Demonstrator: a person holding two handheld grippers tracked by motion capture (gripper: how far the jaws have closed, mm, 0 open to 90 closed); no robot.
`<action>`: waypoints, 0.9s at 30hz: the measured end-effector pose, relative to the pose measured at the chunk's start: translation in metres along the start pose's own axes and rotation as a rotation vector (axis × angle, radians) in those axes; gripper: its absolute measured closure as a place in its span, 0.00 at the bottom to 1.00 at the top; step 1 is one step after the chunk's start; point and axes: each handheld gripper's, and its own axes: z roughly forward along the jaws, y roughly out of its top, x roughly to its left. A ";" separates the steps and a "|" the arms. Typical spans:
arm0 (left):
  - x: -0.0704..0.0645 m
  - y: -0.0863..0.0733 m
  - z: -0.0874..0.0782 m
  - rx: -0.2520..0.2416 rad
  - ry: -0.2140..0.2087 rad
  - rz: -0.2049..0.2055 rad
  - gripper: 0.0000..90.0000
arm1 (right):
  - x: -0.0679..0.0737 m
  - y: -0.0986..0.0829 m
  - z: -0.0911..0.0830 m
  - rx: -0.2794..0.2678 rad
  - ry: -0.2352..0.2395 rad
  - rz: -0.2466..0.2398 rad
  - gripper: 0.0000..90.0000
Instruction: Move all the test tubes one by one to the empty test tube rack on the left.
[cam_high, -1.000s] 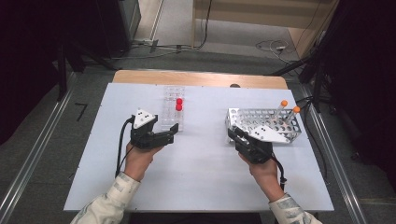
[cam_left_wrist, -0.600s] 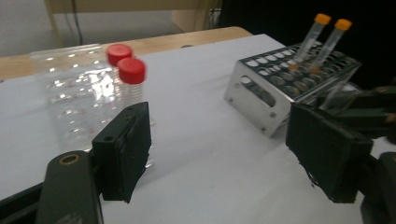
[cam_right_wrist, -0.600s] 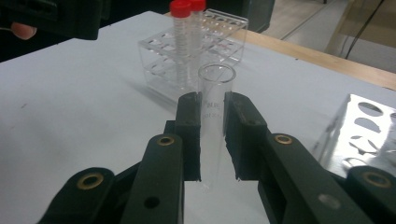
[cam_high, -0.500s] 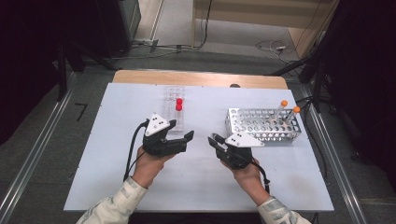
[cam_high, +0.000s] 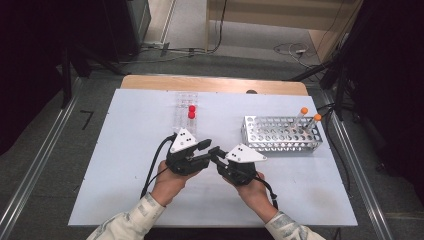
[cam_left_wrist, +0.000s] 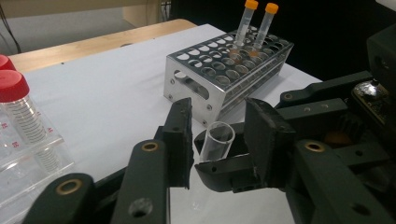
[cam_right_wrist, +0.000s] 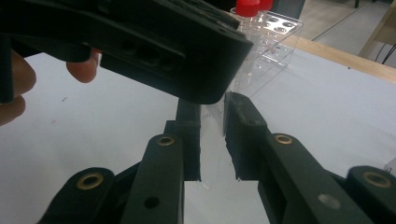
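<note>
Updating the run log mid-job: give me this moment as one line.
stage: handover mid-table | right gripper: shut on open tube | left gripper: open around it | metal rack: two orange-capped tubes

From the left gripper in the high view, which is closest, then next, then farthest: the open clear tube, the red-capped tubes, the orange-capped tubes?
1. Open clear tube, right between the grippers.
2. Red-capped tubes, straight behind in the clear rack.
3. Orange-capped tubes, far right, in the metal rack's back corner.
</note>
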 end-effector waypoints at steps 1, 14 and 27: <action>0.000 0.000 0.000 0.002 0.000 0.000 0.73 | 0.001 0.000 0.000 0.000 0.001 -0.002 0.82; 0.002 -0.002 0.003 0.019 -0.017 -0.016 0.82 | 0.002 0.001 -0.001 -0.014 -0.008 -0.019 0.82; 0.006 -0.001 0.000 0.004 -0.008 -0.021 0.85 | -0.002 0.001 -0.001 0.036 0.033 -0.006 0.47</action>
